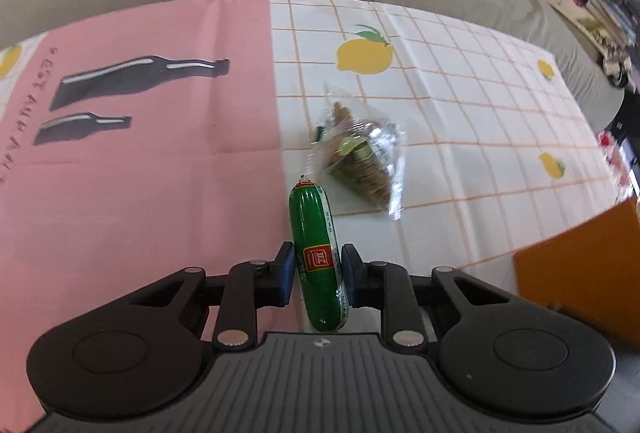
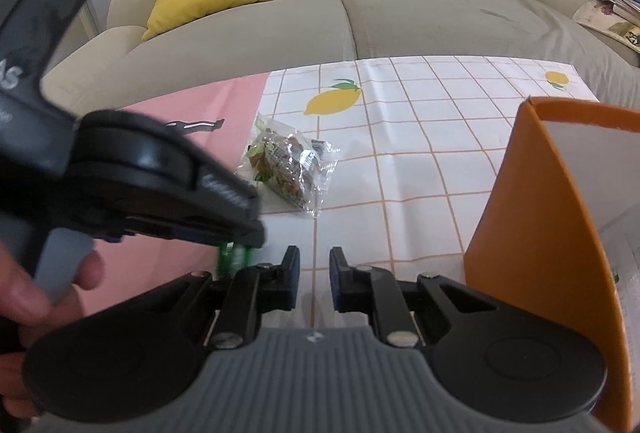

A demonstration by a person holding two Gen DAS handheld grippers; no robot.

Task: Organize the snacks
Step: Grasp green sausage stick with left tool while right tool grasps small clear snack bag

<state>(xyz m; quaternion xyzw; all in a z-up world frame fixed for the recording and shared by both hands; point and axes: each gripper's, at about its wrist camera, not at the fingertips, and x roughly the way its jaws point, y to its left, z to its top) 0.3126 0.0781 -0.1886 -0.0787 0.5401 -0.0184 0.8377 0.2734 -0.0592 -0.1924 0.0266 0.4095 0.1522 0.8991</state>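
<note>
My left gripper (image 1: 316,265) is shut on a green sausage stick (image 1: 318,253) with a red label, held lengthwise between the blue pads above the table. The left gripper body also shows in the right wrist view (image 2: 160,185), with the green sausage (image 2: 234,257) peeking under it. A clear bag of brown snacks (image 1: 360,157) lies on the tablecloth ahead of it; it also shows in the right wrist view (image 2: 290,165). My right gripper (image 2: 314,273) is open and empty, low over the cloth beside an orange box (image 2: 540,233).
The table carries a pink and white checked cloth with lemon prints (image 1: 460,105). The orange box corner (image 1: 580,273) is at the right. A beige sofa (image 2: 360,17) with yellow and blue cushions stands behind the table. Cluttered shelves are at the far right.
</note>
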